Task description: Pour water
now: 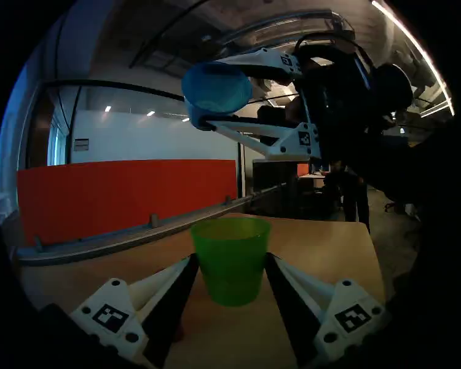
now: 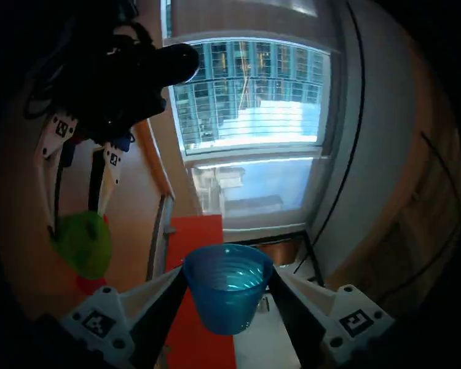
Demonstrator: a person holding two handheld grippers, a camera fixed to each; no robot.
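Observation:
A green plastic cup (image 1: 231, 260) stands upright on the wooden table (image 1: 329, 246), and my left gripper (image 1: 231, 277) is shut on its sides. Above it, my right gripper (image 1: 230, 101) holds a blue cup (image 1: 215, 92) tipped on its side, mouth turned toward this camera. In the right gripper view the blue cup (image 2: 227, 294) sits between the fingers of my right gripper (image 2: 227, 295), shut on it, with water visible inside. That view is rolled over: the green cup (image 2: 83, 243) and my left gripper (image 2: 77, 237) show at the left.
An orange partition (image 1: 126, 197) and a metal rail (image 1: 150, 227) run along the table's far edge. A person in dark clothes (image 1: 366, 123) stands at the right. Large windows (image 2: 255, 98) show in the right gripper view. A small red thing (image 2: 90, 285) lies by the green cup.

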